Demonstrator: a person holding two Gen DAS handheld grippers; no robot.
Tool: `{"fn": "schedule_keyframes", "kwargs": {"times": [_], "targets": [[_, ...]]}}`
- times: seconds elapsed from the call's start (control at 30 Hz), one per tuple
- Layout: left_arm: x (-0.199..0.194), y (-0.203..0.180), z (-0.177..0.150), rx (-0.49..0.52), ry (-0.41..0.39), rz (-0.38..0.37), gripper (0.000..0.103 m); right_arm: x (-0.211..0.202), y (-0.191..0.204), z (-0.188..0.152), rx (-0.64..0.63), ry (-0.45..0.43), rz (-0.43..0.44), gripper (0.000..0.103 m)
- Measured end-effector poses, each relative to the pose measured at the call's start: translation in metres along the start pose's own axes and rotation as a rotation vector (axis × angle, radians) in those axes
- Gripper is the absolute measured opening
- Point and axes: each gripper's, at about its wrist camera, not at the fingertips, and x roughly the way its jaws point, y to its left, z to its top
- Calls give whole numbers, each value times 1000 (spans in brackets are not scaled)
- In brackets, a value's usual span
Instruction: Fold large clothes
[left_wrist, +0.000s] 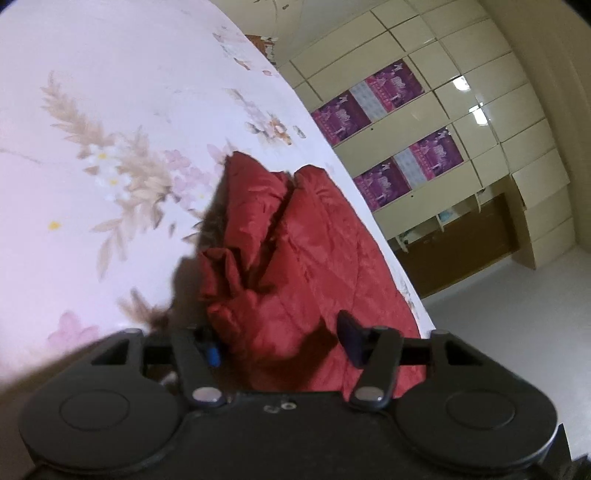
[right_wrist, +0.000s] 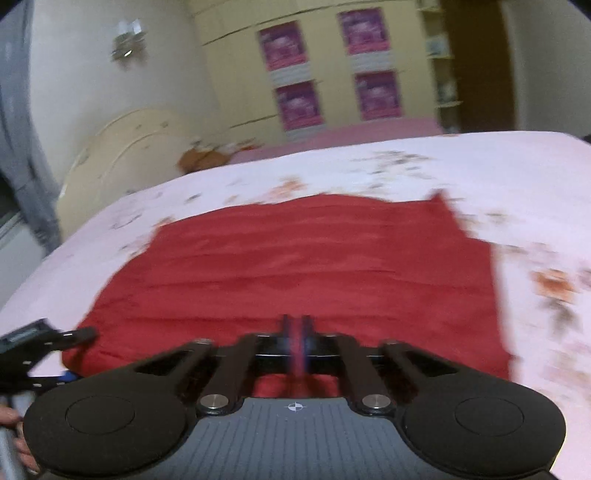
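A red quilted garment (left_wrist: 295, 258) lies bunched in folds on a bed with a pale floral sheet (left_wrist: 110, 129), close to the bed's edge. My left gripper (left_wrist: 280, 347) has its jaws partly closed, and a thick fold of the red cloth fills the gap between them. In the blurred right wrist view the red garment (right_wrist: 303, 258) lies spread flat across the sheet (right_wrist: 480, 166). My right gripper (right_wrist: 295, 332) is shut at its near edge, with a thin strip of red cloth between the pads. One finger of my left gripper (right_wrist: 79, 335) shows at the garment's left corner.
A cream wardrobe (left_wrist: 480, 110) with purple posters (left_wrist: 436, 155) stands beyond the bed's edge, above a pale floor (left_wrist: 517, 314). A cream headboard (right_wrist: 122, 155) is at the bed's far left. A person's hand (right_wrist: 9, 417) shows at the lower left.
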Motion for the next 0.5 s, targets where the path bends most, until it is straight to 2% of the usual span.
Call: {"fn": "schedule_keyframes", "kwargs": {"times": [0.1, 0.2, 0.3, 0.4, 0.5], "targets": [[8, -1, 5, 26, 12, -1, 21, 25, 20, 11, -25, 34, 7, 1], [-6, -13, 0, 111, -14, -24, 20, 46, 32, 13, -56, 76, 24, 1], [0, -13, -3, 124, 9, -2, 20, 80, 35, -1, -59, 148, 6, 1], [0, -16, -3, 162, 11, 4, 20, 97, 28, -18, -24, 130, -6, 0], [-8, -24, 3, 210, 17, -9, 20, 86, 27, -8, 9, 124, 5, 1]]}}
